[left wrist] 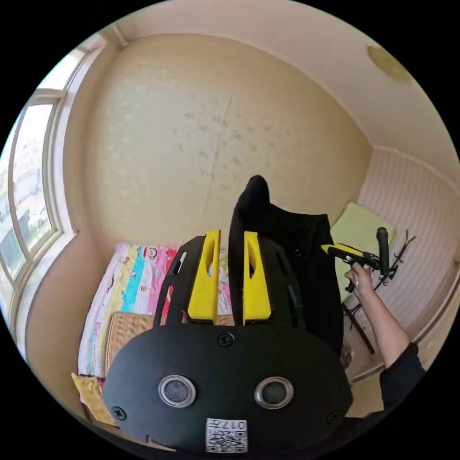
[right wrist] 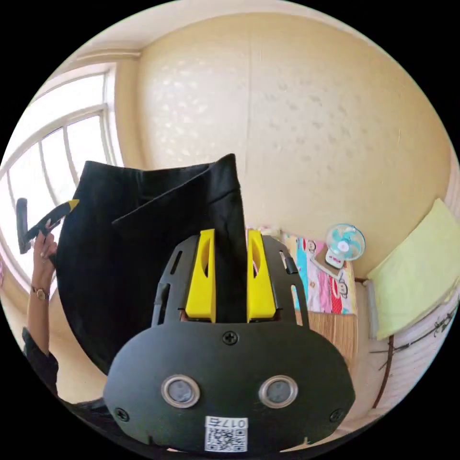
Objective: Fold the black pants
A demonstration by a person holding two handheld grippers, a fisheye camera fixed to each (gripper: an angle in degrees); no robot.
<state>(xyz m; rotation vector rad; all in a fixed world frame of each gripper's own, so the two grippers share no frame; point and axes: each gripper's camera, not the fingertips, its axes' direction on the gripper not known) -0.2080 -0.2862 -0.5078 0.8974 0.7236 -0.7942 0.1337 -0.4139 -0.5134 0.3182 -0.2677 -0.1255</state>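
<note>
Right gripper view: unreadable label (right wrist: 226, 434).

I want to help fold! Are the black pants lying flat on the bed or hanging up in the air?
Hanging in the air. The black cloth pants dangle from both yellow claws, left claw and right claw.

Nothing much to read from my end, just a white sticker (left wrist: 226, 435) with a code on my left claw body, and another sticker (right wrist: 226, 434) on the right.

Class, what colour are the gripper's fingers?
Yellow fingers, best seen in the right gripper view.
</note>
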